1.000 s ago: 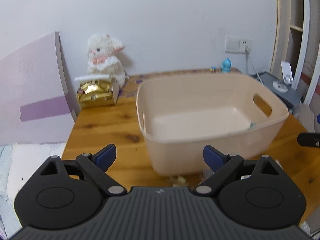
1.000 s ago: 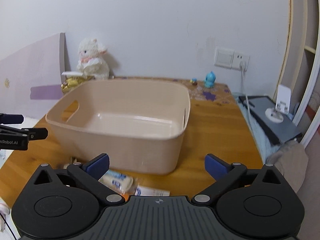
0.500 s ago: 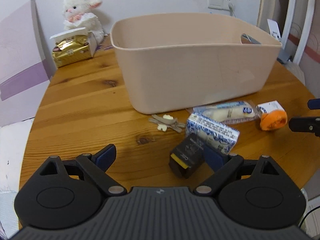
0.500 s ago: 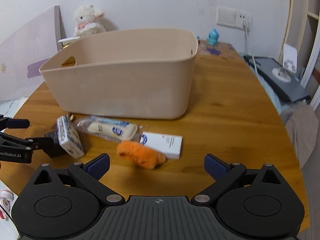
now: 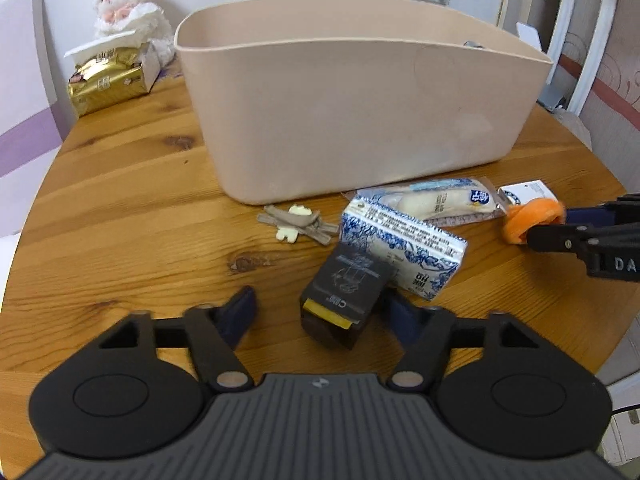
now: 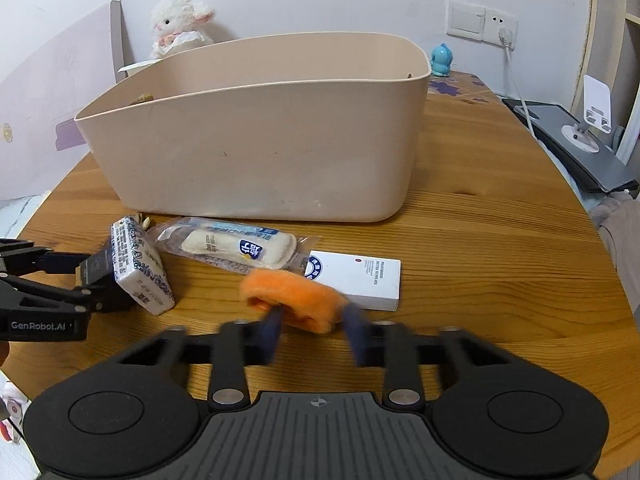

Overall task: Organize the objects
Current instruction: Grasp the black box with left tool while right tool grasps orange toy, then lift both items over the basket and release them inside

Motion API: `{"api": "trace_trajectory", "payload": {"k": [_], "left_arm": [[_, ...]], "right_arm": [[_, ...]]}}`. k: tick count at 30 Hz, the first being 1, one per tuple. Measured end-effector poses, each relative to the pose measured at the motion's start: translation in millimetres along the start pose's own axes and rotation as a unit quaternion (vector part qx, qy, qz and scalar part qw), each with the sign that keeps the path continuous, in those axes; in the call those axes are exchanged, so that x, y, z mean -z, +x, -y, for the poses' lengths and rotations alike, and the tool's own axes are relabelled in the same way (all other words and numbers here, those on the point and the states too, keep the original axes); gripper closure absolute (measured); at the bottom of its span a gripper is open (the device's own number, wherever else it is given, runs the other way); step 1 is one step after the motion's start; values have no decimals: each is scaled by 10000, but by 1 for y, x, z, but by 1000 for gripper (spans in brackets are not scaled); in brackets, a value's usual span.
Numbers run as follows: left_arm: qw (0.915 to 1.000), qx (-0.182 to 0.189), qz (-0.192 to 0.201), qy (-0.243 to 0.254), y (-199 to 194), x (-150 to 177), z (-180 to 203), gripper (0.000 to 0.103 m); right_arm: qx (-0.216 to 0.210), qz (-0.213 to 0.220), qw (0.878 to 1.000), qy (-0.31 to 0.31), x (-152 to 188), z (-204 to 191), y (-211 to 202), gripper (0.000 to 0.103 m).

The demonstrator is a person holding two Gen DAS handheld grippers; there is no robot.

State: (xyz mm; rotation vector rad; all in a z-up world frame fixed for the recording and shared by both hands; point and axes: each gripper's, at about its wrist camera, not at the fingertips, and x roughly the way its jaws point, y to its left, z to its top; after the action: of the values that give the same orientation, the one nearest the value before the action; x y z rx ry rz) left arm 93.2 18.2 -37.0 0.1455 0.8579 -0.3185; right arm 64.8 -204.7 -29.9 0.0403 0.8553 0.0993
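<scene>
A beige plastic bin [image 5: 360, 100] [image 6: 260, 136] stands on the round wooden table [image 5: 120, 208]. In front of it lie a small black box [image 5: 344, 296], a blue-patterned white pack [image 5: 404, 248] [image 6: 140, 264], a wrapped snack bar [image 5: 436, 200] [image 6: 236, 244], a white box [image 6: 356, 280] and an orange fuzzy ring [image 5: 532, 220] [image 6: 292, 300]. My left gripper [image 5: 320, 312] is open with its fingers on either side of the black box. My right gripper [image 6: 316, 332] has its blurred fingers closing around the orange ring.
A white plush lamb [image 5: 132, 4] and a gold-wrapped pack [image 5: 106, 84] sit at the back left. A small twig-like ornament [image 5: 296, 224] lies by the bin. A blue figurine [image 6: 440, 60], a wall socket with cable [image 6: 482, 26] and a grey device [image 6: 576, 144] are at the right.
Both grippers dropped down and forward to the objects in front of the bin. The left fingers narrowed around the black box. The right fingers closed in on the orange ring.
</scene>
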Motion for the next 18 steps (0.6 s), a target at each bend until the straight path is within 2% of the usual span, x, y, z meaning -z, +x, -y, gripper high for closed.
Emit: {"api": "trace_trajectory", "payload": {"k": [1,2,3,11,18], "left_arm": [[10000,49,45,19,-1,0,0,49],[9999,80,65,19,-2,0,1,60],[9999,127,83,24,-2,0,1,69],[9998,206,78,7,-10,4,2,69],[9994,104,339,-44,-34,3,2,69]], "right_arm": [[18,6,10000,-11,0,1,0,89],[23,21,10000,-25,1,1,0,96],[23,34,10000,-21,1,1,0,99],[10,262,9997,-14,3,3,-17,101],[-27,625,9980,59,-5,8,-46,101]]}}
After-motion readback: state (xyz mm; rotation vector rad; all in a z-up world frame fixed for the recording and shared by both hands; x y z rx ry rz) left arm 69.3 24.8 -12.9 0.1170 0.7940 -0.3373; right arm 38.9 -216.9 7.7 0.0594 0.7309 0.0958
